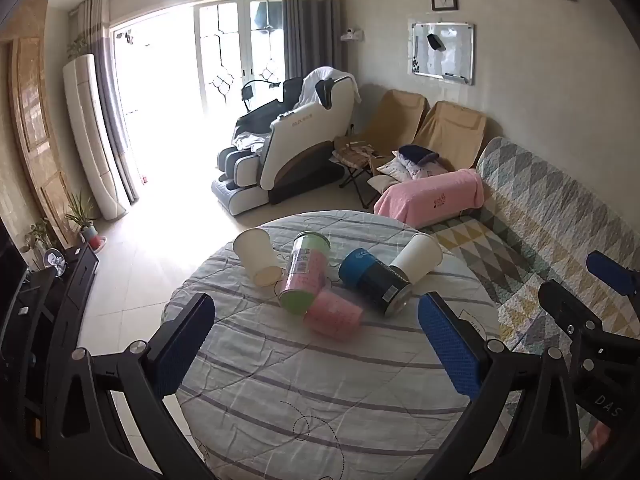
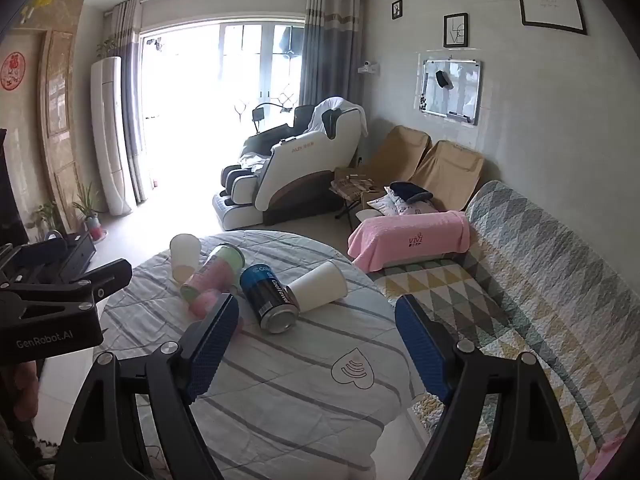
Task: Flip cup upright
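Observation:
Several cups lie on their sides on a round table with a striped cloth (image 1: 320, 380). A white paper cup (image 1: 258, 258) lies at the left, a pink-and-green cup (image 1: 304, 276) beside it, a small pink cup (image 1: 334, 316) in front. A blue-and-black can-shaped cup (image 1: 376, 282) lies to the right, with a second white paper cup (image 1: 418, 258) behind it. The same cups show in the right wrist view: white (image 2: 184, 258), pink-and-green (image 2: 214, 274), blue-and-black (image 2: 268, 298), white (image 2: 318, 288). My left gripper (image 1: 316, 350) is open and empty, short of the cups. My right gripper (image 2: 316, 350) is open and empty too.
A sofa with a patterned quilt (image 2: 520, 300) runs along the table's right side, with a pink towel (image 2: 408, 236) on its arm. A massage chair (image 1: 288, 152) stands beyond the table. A dark cabinet (image 1: 52, 292) and potted plants (image 1: 82, 216) are at the left.

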Available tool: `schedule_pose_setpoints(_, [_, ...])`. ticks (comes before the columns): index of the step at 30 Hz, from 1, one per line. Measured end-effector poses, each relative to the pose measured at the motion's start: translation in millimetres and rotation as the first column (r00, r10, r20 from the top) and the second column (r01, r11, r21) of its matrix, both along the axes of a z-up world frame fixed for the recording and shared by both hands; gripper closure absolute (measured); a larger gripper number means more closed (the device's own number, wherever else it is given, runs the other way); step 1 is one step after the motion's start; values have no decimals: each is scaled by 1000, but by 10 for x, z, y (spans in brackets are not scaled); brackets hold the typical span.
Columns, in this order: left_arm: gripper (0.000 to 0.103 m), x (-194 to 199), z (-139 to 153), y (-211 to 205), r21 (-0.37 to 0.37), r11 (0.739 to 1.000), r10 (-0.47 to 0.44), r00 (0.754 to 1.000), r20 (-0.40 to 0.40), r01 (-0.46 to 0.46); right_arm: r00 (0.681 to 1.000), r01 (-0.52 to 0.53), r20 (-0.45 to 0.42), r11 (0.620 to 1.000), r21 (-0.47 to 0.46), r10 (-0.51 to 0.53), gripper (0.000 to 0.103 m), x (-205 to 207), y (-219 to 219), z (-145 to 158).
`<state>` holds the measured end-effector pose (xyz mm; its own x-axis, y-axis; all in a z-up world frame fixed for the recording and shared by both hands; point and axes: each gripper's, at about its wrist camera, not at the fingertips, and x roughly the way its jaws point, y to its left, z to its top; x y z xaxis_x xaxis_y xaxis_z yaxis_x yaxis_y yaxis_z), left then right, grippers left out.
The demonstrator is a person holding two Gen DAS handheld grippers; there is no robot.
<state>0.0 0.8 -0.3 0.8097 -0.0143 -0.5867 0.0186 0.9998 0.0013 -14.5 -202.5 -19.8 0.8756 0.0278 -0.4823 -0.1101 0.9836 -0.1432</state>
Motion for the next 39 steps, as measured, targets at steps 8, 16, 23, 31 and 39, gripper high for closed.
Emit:
schedule_pose_setpoints(8, [0, -3, 37, 49, -13, 1000, -11, 1000, -16, 10, 1000, -12, -22, 1000, 7, 12, 21, 9, 41, -45])
schedule_pose_setpoints(16, [0, 50, -21, 3, -10, 999, -45, 999, -21, 45, 999, -32, -35, 999, 13, 33, 21, 17, 48, -28])
schedule_pose_setpoints(23, [0, 60, -35, -10, -11, 999, -44, 999, -19, 43, 999, -32, -39, 999, 12, 33, 21, 48, 43, -45])
schedule_pose_setpoints(31, [0, 81, -30, 10, -14, 999, -46, 999, -22, 46, 999, -32, -40, 999, 14, 32, 21, 64, 42, -42])
schedule_pose_setpoints(39, [0, 105, -43, 55, -17, 999, -45, 999, -23, 45, 999, -28, -42, 1000, 10, 28, 21, 56, 28, -53])
